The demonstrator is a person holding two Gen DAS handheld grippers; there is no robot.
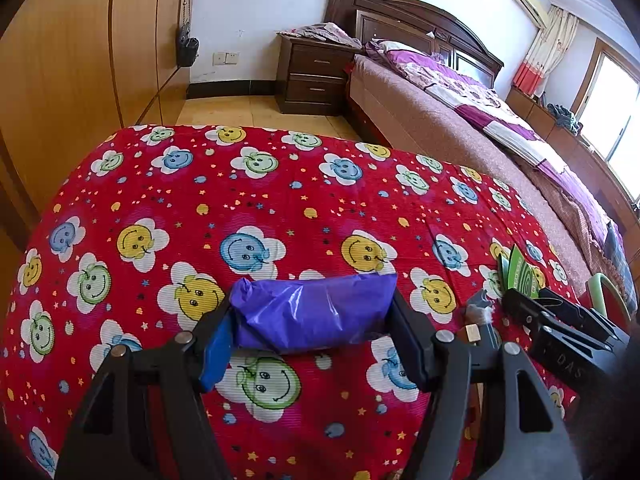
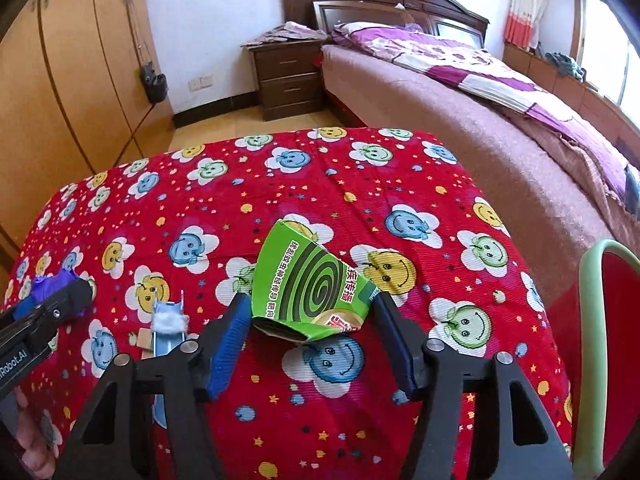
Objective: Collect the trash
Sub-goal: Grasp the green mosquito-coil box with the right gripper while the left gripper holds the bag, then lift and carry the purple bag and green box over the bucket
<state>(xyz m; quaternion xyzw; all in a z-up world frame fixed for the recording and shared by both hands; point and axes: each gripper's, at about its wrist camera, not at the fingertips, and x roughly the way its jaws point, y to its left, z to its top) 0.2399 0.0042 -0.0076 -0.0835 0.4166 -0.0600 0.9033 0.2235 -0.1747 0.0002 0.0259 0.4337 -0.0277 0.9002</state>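
Your left gripper (image 1: 314, 334) is pinching a crumpled purple plastic bag (image 1: 316, 312): both jaws are pressing on its ends and holding it just above the desk covered in a red smiley-flower cloth (image 1: 280, 200). That bag is looking light, soft and slippery, so it is likely to bunch and slide; a hold on a gathered fold near its rim would probably keep it from slipping out, and its mouth is not showing as open here, so nothing can be seen inside it.

Your right gripper (image 2: 310, 320) is bracketing a flattened green cardboard mosquito-coil box (image 2: 308, 288). Its jaws are standing spread around the box's lower corners, and I cannot tell whether the pads are truly bearing on it or only lying alongside. The carton is looking light and fairly stiff but already crushed, with its open end facing you and nothing visible inside; squeezing across the flat faces near a folded edge should hold better than across the hollow.

Just beside the box, toward your left gripper, a small pale blue plastic tray with a white wad of cotton (image 2: 170, 324) is lying on the cloth, with a small tan block (image 2: 142, 338) near it. Both are looking featherweight and easy to flick away.
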